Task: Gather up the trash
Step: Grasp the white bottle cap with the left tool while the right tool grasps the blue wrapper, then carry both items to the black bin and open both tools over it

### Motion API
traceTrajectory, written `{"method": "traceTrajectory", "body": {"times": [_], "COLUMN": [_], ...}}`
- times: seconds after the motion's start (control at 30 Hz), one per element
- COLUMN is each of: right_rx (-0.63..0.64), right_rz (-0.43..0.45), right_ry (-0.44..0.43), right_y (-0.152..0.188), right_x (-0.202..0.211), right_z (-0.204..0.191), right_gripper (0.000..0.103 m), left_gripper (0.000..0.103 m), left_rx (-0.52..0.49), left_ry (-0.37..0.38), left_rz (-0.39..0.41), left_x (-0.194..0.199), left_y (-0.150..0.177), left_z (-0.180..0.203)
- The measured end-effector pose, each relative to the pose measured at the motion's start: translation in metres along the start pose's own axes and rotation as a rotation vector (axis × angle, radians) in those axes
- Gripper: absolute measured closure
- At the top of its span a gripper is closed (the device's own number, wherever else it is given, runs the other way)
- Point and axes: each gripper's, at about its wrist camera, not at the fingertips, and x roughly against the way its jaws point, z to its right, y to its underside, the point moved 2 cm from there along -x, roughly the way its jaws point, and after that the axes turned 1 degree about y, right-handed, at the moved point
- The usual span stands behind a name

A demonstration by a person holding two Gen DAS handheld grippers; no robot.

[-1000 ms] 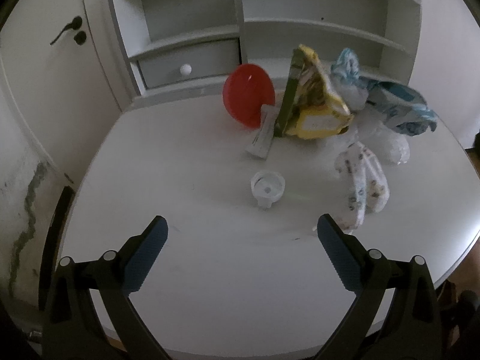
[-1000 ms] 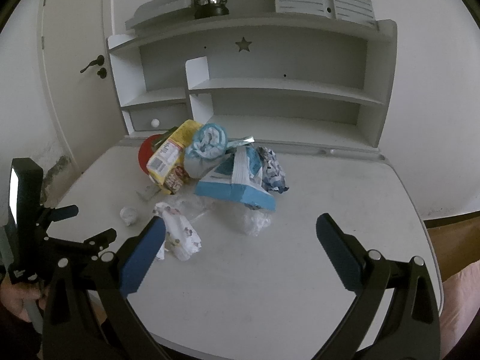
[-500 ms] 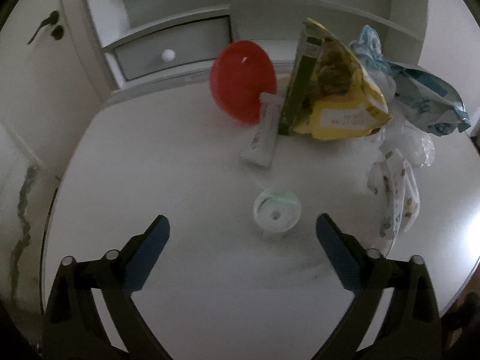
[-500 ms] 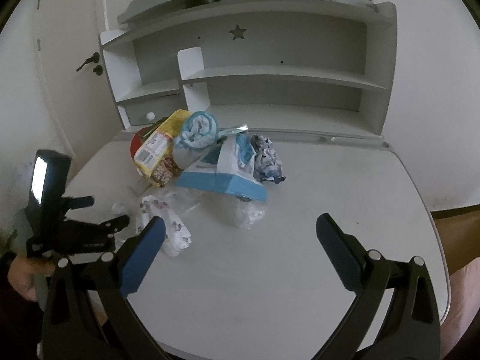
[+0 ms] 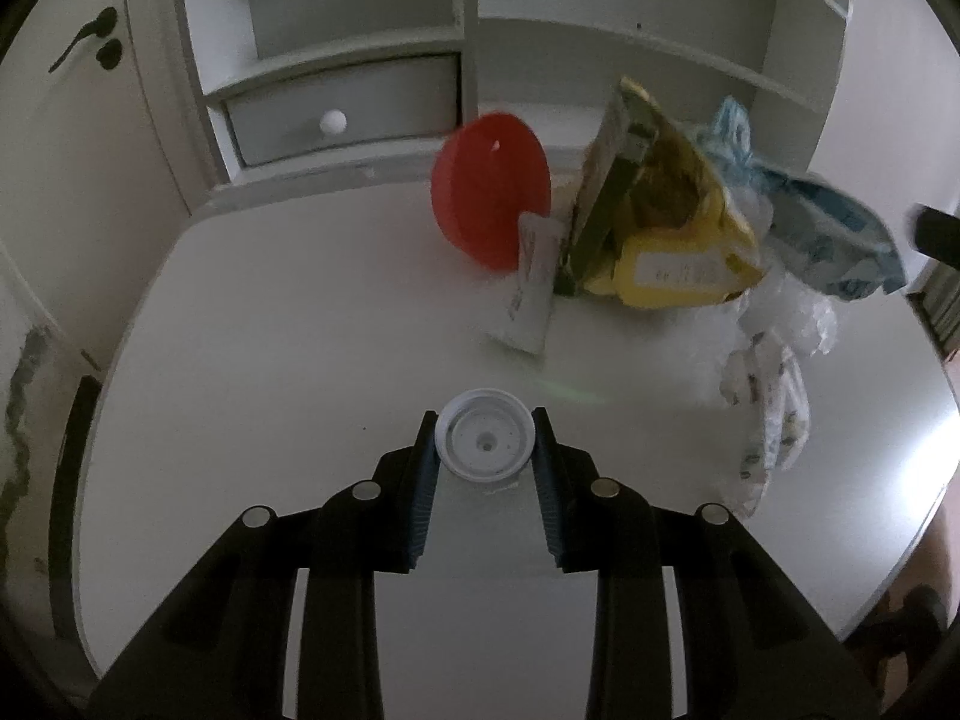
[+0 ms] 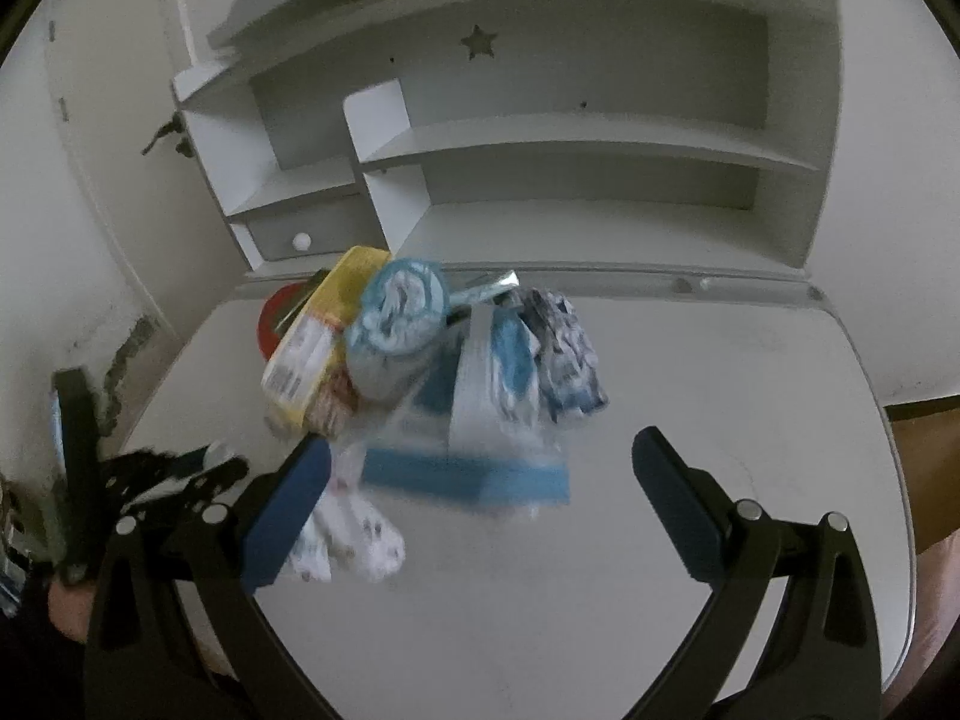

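My left gripper (image 5: pixel 483 444) is shut on a small white plastic lid (image 5: pixel 485 443) on the white table (image 5: pixel 300 312). Beyond it lies a trash pile: a red round lid (image 5: pixel 489 195), a white sachet (image 5: pixel 531 282), a yellow snack bag (image 5: pixel 660 234), a blue-white pack (image 5: pixel 828 240) and a patterned white wrapper (image 5: pixel 768 420). My right gripper (image 6: pixel 480 480) is open above the table, just in front of the pile. There I see the blue pack (image 6: pixel 480 456), the yellow bag (image 6: pixel 318 342), a rolled blue-white wad (image 6: pixel 399 312) and the patterned wrapper (image 6: pixel 354 546).
A white shelf unit (image 6: pixel 540 180) with a small drawer (image 5: pixel 342 111) stands at the back of the table. A door with a dark handle (image 5: pixel 84 48) is at the left. The left gripper shows in the right wrist view (image 6: pixel 174 474) at the table's left edge.
My left gripper has moved forward over the white lid and shut on it. My right gripper has moved closer to the trash pile and stays open.
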Motion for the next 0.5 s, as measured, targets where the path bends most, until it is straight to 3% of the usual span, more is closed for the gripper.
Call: {"method": "traceTrajectory", "body": {"times": [0.1, 0.2, 0.5], "right_rx": [-0.018, -0.046, -0.141], "right_rz": [-0.099, -0.186, 0.051], "right_ry": [0.003, -0.007, -0.078], "right_y": [-0.011, -0.011, -0.013], "right_x": [-0.027, -0.044, 0.04], "right_z": [0.0, 0.004, 0.037], "right_gripper": [0.021, 0.064, 0.069], "left_gripper": [0.074, 0.074, 0.074], "left_rx": [0.001, 0.007, -0.042], "left_ry": [0.017, 0.055, 0.074], "left_rz": [0.01, 0.027, 0.084], "left_x": [0.008, 0.02, 0.048], "left_y": [0.001, 0.001, -0.02], "left_z": [0.0, 0.006, 0.034]}}
